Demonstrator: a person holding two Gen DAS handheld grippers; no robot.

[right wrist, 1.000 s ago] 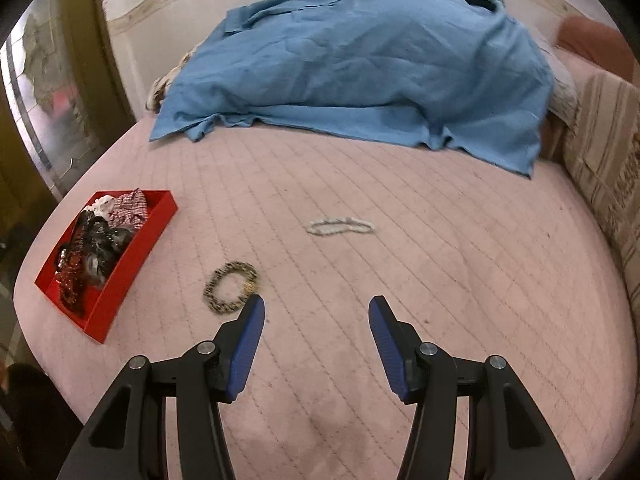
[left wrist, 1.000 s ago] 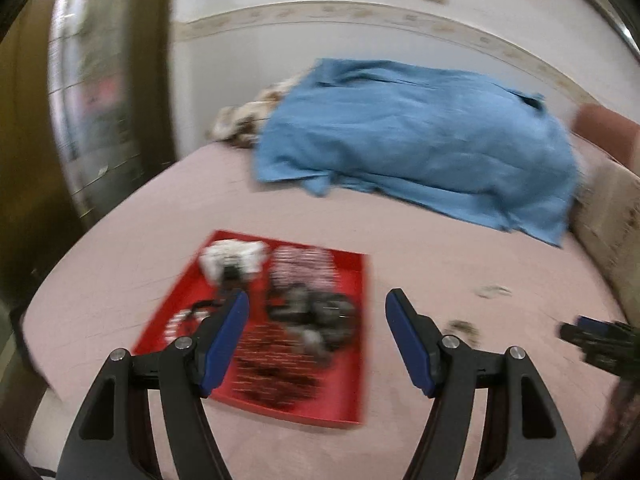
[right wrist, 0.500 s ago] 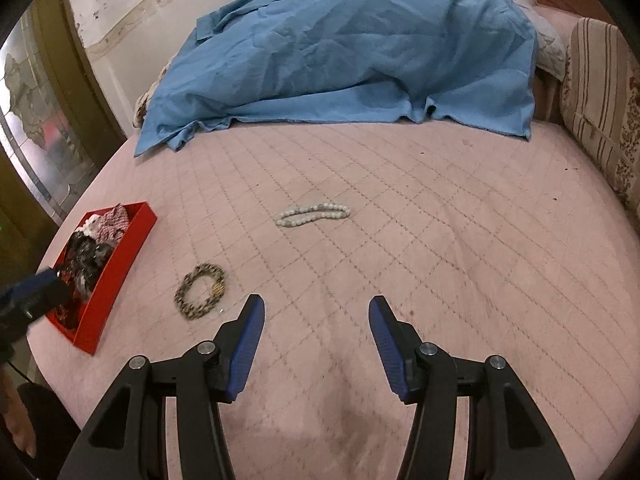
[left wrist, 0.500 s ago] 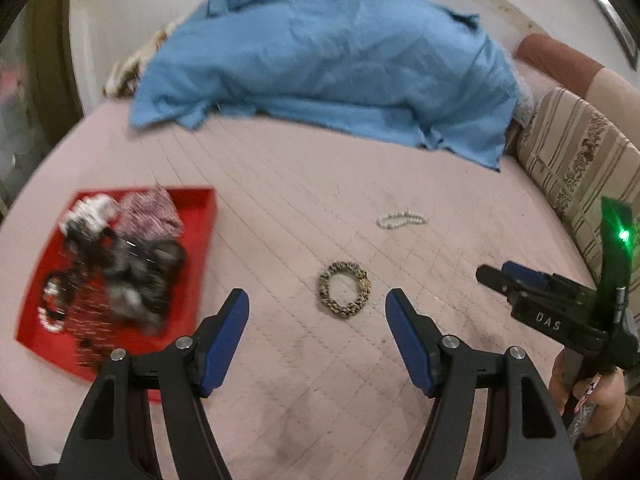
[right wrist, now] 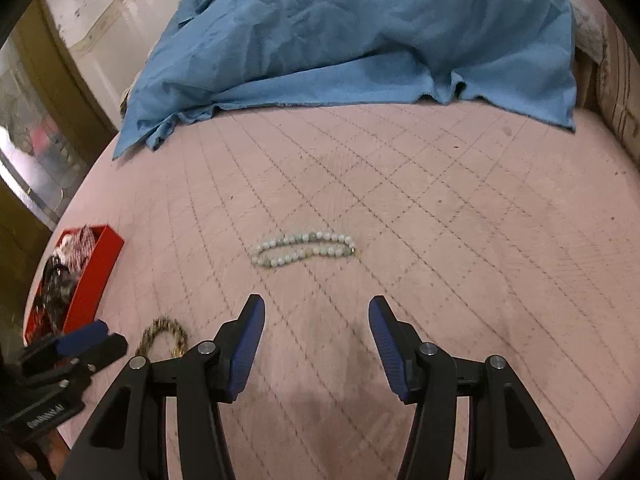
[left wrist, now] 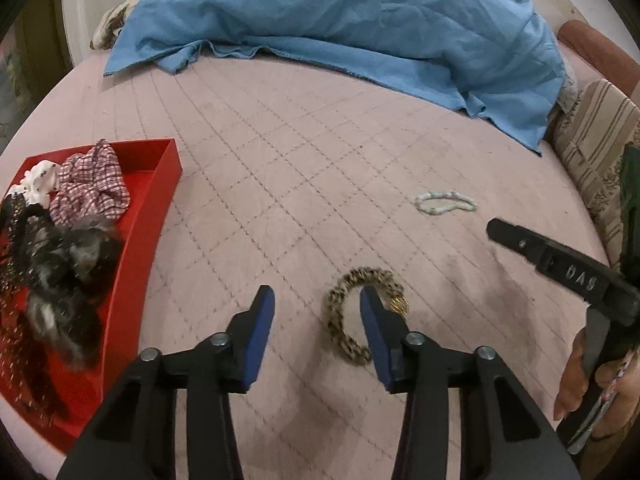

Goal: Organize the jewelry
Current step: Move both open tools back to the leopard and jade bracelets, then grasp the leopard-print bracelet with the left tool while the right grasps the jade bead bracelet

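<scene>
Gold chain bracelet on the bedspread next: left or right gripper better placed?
Left. The left gripper is right at the gold chain bracelet, jaws closing, nothing pinched yet. The right gripper faces the pale bead bracelet instead.

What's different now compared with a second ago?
The left gripper swung away from the red tray and dropped over the gold bracelet; its jaws are closing, gripping nothing yet. The right gripper came nearer the bead bracelet, open. Both bracelets, the tray and the blue cloth stayed put.

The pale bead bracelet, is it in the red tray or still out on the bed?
Out: the pale bead bracelet lies on the pink quilt, apart from the red tray.
</scene>
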